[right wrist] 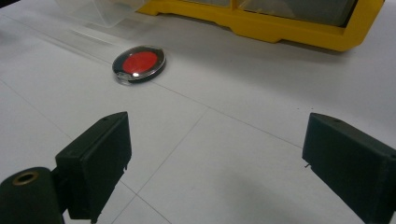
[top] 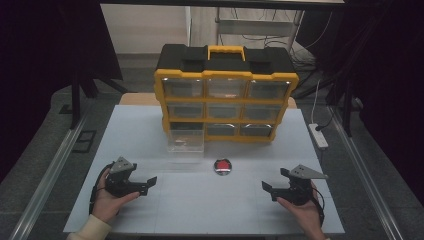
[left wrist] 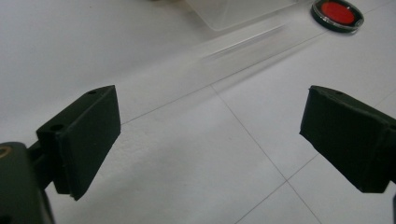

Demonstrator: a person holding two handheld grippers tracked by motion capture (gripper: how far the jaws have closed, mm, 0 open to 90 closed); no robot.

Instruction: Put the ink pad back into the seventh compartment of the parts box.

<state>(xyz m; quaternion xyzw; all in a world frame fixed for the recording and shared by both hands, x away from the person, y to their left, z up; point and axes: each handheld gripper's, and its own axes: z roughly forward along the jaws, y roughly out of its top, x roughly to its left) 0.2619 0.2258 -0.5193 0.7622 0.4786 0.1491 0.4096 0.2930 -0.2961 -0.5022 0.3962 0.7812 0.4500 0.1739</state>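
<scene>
On the white bench [top: 200, 200] a small round black-rimmed disc with a red centre under a clear cover [top: 222, 166] lies flat, roughly midway between the two hand-held grippers and a little farther from the person than either. The left gripper [top: 145, 184], gripped by the person's left hand [top: 111, 197], sits low over the bench with its black fingers [left wrist: 86, 140] spread wide; there is bare bench surface between them, and they hold and touch nothing. In the left gripper view the red disc lies well ahead, off to the upper right. The right gripper [top: 271, 189], in the person's right hand [top: 300, 210], mirrors it: its black fingers [right wrist: 100, 161] also stand wide apart with only bare bench between them, holding nothing. In the right gripper view the disc lies ahead and to the left of the gap, well apart from both fingers. Just behind the disc stands a clear plastic drawer [top: 186, 142], pulled out onto the bench in front of the yellow-and-black parts organiser with rows of transparent drawers [top: 226, 95]; disc and drawer lie near each other but do not touch.
</scene>
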